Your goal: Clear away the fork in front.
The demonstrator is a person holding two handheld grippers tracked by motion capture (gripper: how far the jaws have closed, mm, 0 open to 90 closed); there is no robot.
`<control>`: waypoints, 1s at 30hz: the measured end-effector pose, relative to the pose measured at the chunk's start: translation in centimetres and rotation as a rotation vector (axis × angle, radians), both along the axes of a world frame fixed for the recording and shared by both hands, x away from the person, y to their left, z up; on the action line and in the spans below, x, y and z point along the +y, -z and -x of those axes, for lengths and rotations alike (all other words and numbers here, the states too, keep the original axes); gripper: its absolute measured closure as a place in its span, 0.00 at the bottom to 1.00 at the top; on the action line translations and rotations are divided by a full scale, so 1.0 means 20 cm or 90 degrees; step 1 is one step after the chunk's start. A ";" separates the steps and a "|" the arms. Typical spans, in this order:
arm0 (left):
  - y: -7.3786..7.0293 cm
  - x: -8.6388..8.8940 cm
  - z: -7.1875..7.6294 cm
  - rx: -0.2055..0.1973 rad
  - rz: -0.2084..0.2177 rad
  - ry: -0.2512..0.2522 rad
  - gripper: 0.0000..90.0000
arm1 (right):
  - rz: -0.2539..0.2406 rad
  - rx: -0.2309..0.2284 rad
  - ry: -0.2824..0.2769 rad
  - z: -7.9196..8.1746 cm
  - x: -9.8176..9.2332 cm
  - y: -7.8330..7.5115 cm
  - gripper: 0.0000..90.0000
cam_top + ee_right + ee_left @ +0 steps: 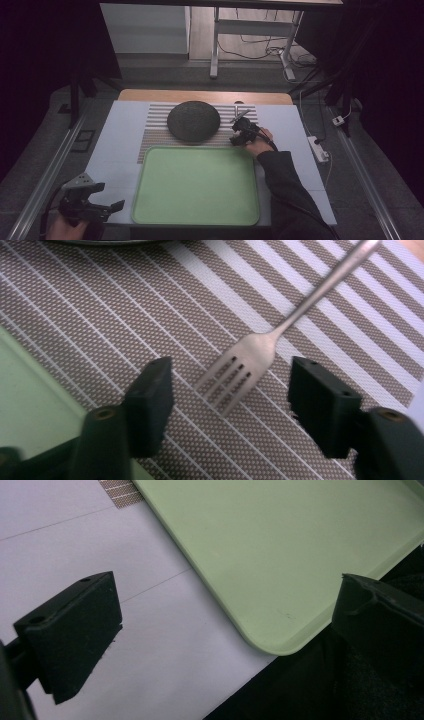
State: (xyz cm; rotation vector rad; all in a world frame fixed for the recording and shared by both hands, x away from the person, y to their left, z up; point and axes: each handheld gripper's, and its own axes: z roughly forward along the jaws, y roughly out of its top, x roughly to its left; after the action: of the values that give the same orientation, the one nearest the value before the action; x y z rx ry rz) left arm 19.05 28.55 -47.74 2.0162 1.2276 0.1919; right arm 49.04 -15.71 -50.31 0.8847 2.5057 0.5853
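Starting at the left of the green tray (196,185), the left gripper (107,207) sits off the tray's near left corner, its two blocky matte black jaws spread wide with nothing between them; the left gripper view looks past them onto the pale, smooth surface (100,545) and the tray's rounded corner (280,630). That tray is a flat rectangle of smooth light green plastic with a low raised rim and soft corners, and nothing lies in it. Just behind the tray lies a woven placemat (155,125) with fine brown and white stripes, its mesh weave plain in the right gripper view. On the mat, behind the tray's middle, rests a dark, round, domed thing with a rough speckled texture (193,120). Behind the tray's far right corner, the right gripper (239,137) is lowered over the mat, held by a hand in a dark sleeve. A dull metal fork (250,360) lies flat on the mat there, four tines toward the camera and a slim handle running away up and to the right. The right gripper's jaws stand partly apart on either side of the tines, not touching them.
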 end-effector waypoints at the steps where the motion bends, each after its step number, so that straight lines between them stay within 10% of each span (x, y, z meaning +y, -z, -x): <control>1: 0.00 0.00 0.00 0.000 0.000 0.001 0.00 | 0.000 0.000 0.000 0.00 0.00 0.00 0.48; 10: 0.00 0.00 0.00 0.004 -0.006 0.004 0.00 | 0.000 0.023 -0.004 -0.02 0.01 0.01 0.67; 25: 0.00 -0.01 0.00 0.006 -0.015 0.006 0.01 | 0.110 -0.068 -0.021 0.06 -0.02 0.00 1.00; 30: 0.00 -0.01 -0.01 0.009 -0.008 0.003 0.00 | 0.041 -0.060 -0.009 0.07 -0.08 -0.05 1.00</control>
State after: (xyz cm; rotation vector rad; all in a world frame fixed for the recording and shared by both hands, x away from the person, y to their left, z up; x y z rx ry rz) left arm 19.21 28.41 -47.80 2.0346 1.2336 0.1840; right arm 47.64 -17.29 -49.23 0.7980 2.4336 0.5351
